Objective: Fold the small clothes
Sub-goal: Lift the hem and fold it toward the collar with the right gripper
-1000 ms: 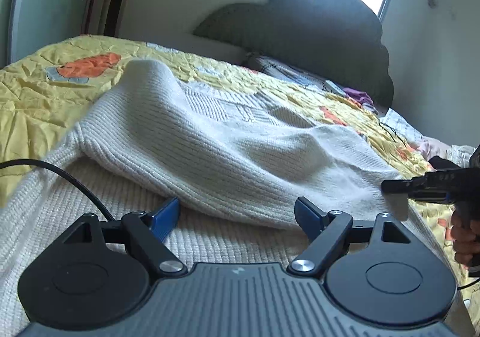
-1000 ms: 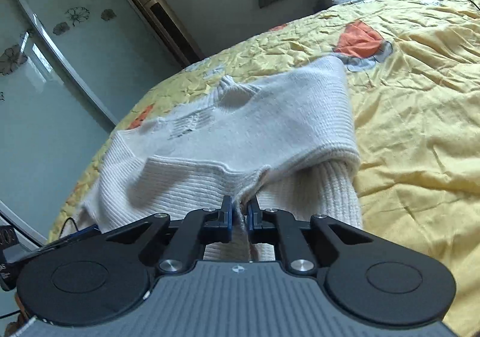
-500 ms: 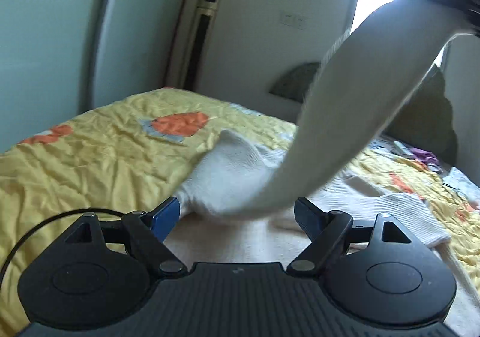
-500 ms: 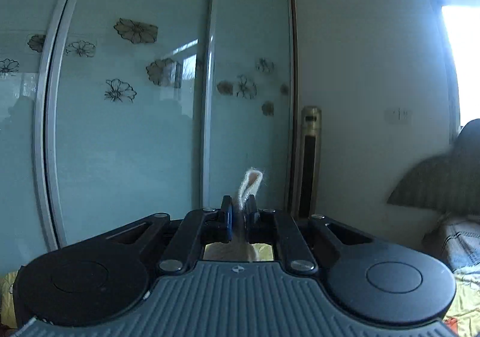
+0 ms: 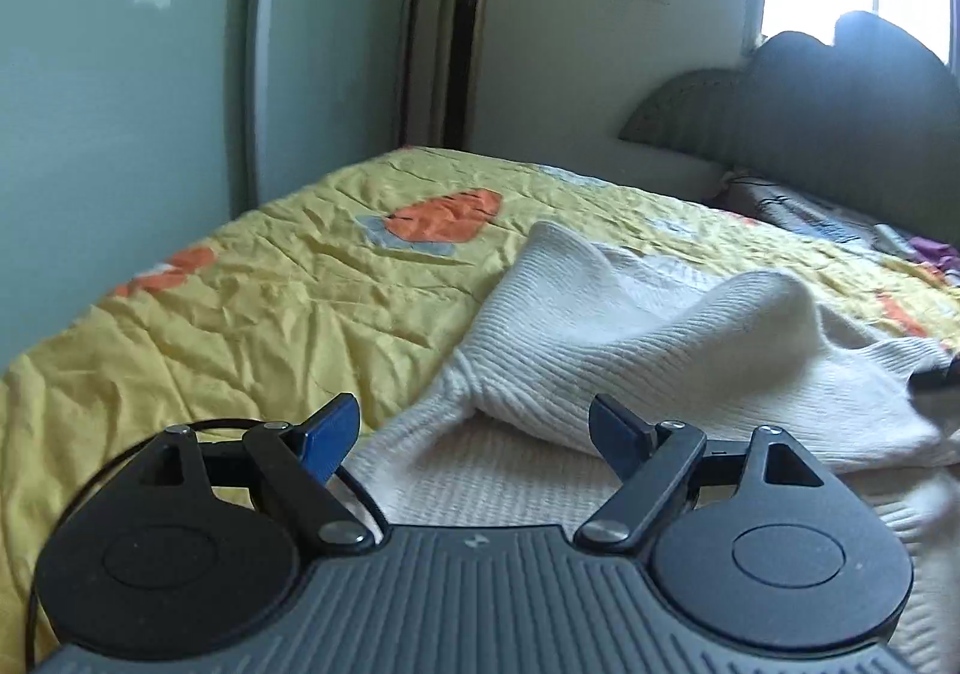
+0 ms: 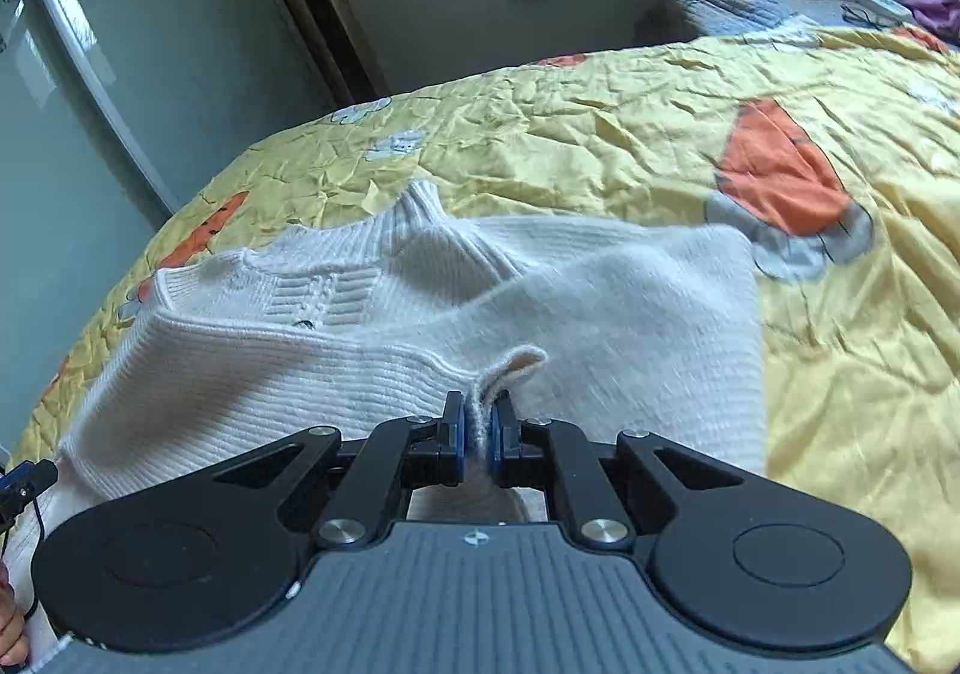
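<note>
A white ribbed knit sweater lies on the yellow quilt, one sleeve folded across its body. My left gripper is open and empty, low over the sweater's near edge. In the right wrist view the sweater lies with its collar away from me. My right gripper is shut on the sleeve cuff, which pokes up between the blue pads, and holds it low over the sweater's body. The right gripper's tip shows at the right edge of the left wrist view.
The bed's yellow quilt with orange patches spreads all around. A grey headboard and pillows stand at the far end. A glass wardrobe door and a tall standing air conditioner line the wall.
My right gripper lifted the sleeve high, then brought it back down over the sweater's body, still shut on the cuff. My left gripper stayed open and swung left.
</note>
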Motion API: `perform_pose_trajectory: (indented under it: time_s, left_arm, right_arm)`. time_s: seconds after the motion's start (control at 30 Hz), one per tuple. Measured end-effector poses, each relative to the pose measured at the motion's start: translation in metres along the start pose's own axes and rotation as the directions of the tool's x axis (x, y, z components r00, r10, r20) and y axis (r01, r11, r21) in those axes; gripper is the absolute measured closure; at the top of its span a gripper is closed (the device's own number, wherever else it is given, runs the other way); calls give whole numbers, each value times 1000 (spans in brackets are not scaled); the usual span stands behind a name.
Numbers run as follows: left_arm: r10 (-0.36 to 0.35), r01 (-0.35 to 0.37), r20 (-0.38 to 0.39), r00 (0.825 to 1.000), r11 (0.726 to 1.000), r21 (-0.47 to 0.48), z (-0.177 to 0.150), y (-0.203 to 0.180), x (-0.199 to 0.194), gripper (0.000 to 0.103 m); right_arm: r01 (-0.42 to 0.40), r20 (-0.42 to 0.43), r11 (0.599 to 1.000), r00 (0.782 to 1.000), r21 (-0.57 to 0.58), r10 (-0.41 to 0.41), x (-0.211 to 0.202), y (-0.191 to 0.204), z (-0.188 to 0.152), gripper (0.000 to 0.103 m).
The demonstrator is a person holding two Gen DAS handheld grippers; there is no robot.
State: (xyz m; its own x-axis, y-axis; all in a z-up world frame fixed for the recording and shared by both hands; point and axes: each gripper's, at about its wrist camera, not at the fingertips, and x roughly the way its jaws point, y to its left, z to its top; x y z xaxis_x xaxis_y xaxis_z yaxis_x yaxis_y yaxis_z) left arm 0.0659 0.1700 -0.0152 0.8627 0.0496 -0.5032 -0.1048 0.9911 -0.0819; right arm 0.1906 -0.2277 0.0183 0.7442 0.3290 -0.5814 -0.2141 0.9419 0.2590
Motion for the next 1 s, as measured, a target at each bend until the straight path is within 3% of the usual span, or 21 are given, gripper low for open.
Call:
perform_pose_trajectory:
  time_s: [0.07, 0.13, 0.2, 0.23, 0.27, 0.3, 0.37, 0.4, 0.43, 0.5, 0.7, 0.77, 0.87, 0.93, 1.0]
  left_arm:
    - [19, -19, -2, 1000, 999, -36, -3, 5, 3, 19]
    - [37, -36, 15, 999, 996, -85, -3, 13, 1, 19]
    - [53, -45, 51, 997, 989, -138, -2, 21, -3, 19]
    - [59, -50, 56, 997, 987, -155, -1, 24, -4, 19]
    - [60, -51, 49, 997, 985, -164, -1, 27, -4, 19]
    - [55, -48, 36, 998, 984, -171, -1, 28, -4, 19]
    - [50, -45, 26, 998, 983, -179, -2, 31, -2, 19]
    - [49, -45, 20, 999, 983, -178, -3, 31, -1, 19]
    - [47, -44, 11, 999, 984, -174, -3, 30, 1, 19]
    - [46, -47, -6, 999, 985, -164, -2, 28, 5, 19]
    - [50, -54, -30, 998, 984, -169, -4, 29, 9, 19]
    - [48, -53, -29, 998, 983, -178, -4, 30, 8, 19]
    - [47, -52, -30, 998, 982, -179, -5, 31, 9, 19]
    - [48, -55, -43, 998, 983, -173, -5, 30, 12, 19]
    - [47, -56, -55, 997, 984, -166, -4, 29, 15, 17]
  right_arm:
    - [-21, 29, 998, 999, -67, 23, -1, 38, 27, 91]
    - [-115, 154, 974, 977, -198, 146, -32, 88, 50, 91]
    - [-188, 328, 906, 888, -380, 322, -83, 133, 56, 94]
    - [-188, 389, 883, 844, -430, 369, -101, 140, 53, 94]
    - [-165, 420, 891, 835, -423, 354, -107, 136, 51, 94]
    - [-162, 405, 911, 857, -378, 320, -99, 124, 50, 94]
    - [-123, 275, 974, 946, -188, 172, -56, 74, 45, 93]
    - [-54, 185, 995, 980, -82, 68, -32, 46, 36, 92]
    - [14, 121, 1000, 993, -18, -11, -17, 23, 25, 91]
    - [84, 75, 996, 994, 4, -84, -4, -4, 1, 92]
    - [91, 54, 995, 995, -36, -89, -4, -6, -17, 92]
    - [46, 57, 999, 997, 24, -47, -4, -11, -11, 92]
    - [-99, 100, 986, 991, 137, 86, -23, -24, -10, 92]
    - [-54, 76, 993, 996, 107, 46, -24, -24, -9, 92]
    - [73, -2, 997, 997, 24, -73, -12, -20, -12, 85]
